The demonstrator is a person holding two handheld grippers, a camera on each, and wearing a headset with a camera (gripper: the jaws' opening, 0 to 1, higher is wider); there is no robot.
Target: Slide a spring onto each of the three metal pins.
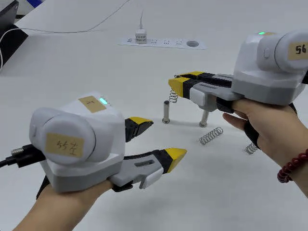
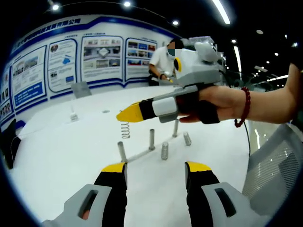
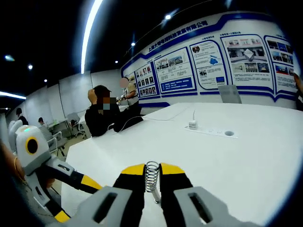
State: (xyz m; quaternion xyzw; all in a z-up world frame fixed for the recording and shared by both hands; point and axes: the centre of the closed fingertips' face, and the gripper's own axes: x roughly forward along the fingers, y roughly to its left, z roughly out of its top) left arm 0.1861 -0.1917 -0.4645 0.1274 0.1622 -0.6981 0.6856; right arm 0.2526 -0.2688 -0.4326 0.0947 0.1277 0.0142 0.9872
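My right gripper (image 1: 174, 83) (image 3: 151, 170) is shut on a small coil spring (image 1: 173, 96) (image 3: 152, 176), which hangs upright from its yellow tips. In the left gripper view that spring (image 2: 125, 130) dangles just above the nearest of three upright metal pins (image 2: 121, 151), with the right gripper (image 2: 124, 115) over it. The head view has one bare pin (image 1: 166, 111) beside the held spring and another (image 1: 204, 118) partly under the right gripper. Two loose springs (image 1: 211, 135) (image 1: 251, 148) lie on the white table. My left gripper (image 1: 161, 138) (image 2: 156, 168) hovers open and empty, short of the pins.
A white power strip (image 1: 163, 42) with a plugged charger (image 1: 140, 34) and its cable lies at the table's far side. A dark device (image 1: 7, 19) sits at the far left corner. A person (image 3: 106, 116) sits at the table's far end. A mesh chair (image 2: 279, 165) stands off the table.
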